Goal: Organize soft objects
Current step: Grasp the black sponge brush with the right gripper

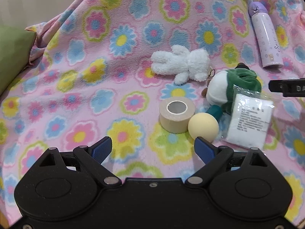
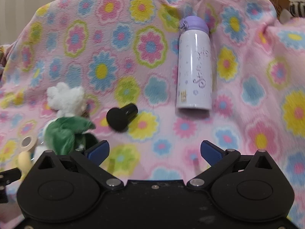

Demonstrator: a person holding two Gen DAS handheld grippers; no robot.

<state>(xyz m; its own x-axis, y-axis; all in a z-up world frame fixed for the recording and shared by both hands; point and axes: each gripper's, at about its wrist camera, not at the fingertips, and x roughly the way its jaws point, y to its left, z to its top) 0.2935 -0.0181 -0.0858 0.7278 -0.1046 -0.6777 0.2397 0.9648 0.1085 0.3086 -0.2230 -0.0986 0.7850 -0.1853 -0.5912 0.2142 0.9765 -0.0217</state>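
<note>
On the flowered pink blanket [image 1: 76,76] lie a white plush toy [image 1: 181,64], a green and white plush toy [image 1: 232,87], a pale yellow ball [image 1: 203,126], a beige tape roll [image 1: 176,114] and a bagged white pad [image 1: 249,123]. My left gripper [image 1: 153,148] is open and empty, just short of the ball and the tape roll. My right gripper [image 2: 154,152] is open and empty above the blanket [image 2: 152,133]. In the right wrist view the white plush [image 2: 66,97] and the green plush [image 2: 64,133] lie at the left.
A lilac bottle [image 2: 194,66] lies on the blanket ahead of my right gripper, and it also shows at the far right of the left wrist view [image 1: 266,38]. A black knob-shaped object [image 2: 121,117] lies left of it. A green cushion [image 1: 13,53] sits at the left edge.
</note>
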